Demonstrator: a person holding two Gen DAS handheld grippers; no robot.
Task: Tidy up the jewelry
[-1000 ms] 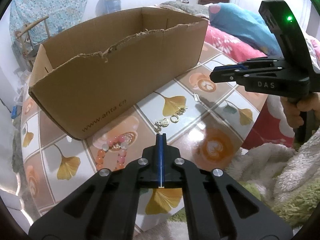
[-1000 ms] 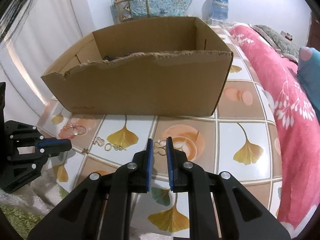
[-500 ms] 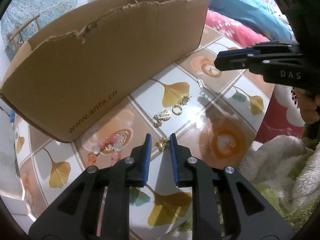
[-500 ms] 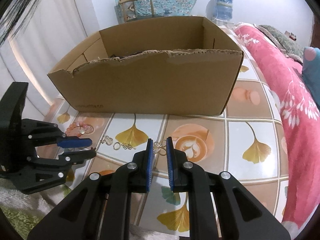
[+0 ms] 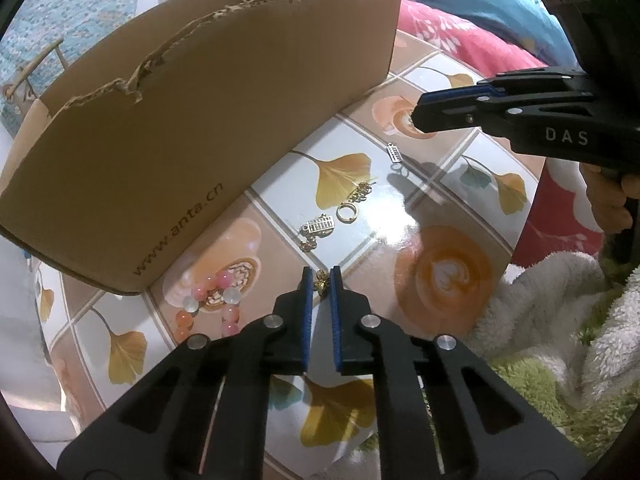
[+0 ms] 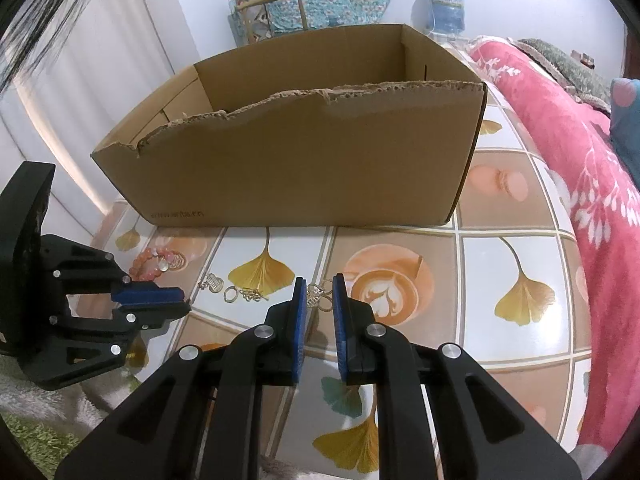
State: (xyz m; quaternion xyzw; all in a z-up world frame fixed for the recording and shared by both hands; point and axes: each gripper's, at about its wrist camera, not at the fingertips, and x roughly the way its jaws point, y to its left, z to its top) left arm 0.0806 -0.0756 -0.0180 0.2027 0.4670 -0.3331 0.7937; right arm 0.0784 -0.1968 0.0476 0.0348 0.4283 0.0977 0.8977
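A small gold flower charm (image 5: 322,282) sits between the tips of my left gripper (image 5: 321,276), whose jaws are closing with the pads against its sides, low over the table. My right gripper (image 6: 319,284) hovers with a narrow gap. A silver charm with rings (image 6: 317,297) lies on the table beyond its tips, untouched. A pink and orange bead bracelet (image 5: 212,300), a gold abacus charm (image 5: 318,226), a gold ring (image 5: 347,213) and a gold chain piece (image 5: 360,192) lie before the torn cardboard box (image 5: 180,120).
The table (image 6: 516,256) wears a glossy cloth with ginkgo and latte tiles. A pink floral blanket (image 6: 580,168) runs along its right side. Fluffy white and green fabric (image 5: 560,340) lies at the near edge. A person's hand (image 5: 612,204) holds the right gripper's handle.
My left gripper went from fully shut to open, sank toward the table, then narrowed around the gold flower charm. The right gripper stayed where it was with the same gap.
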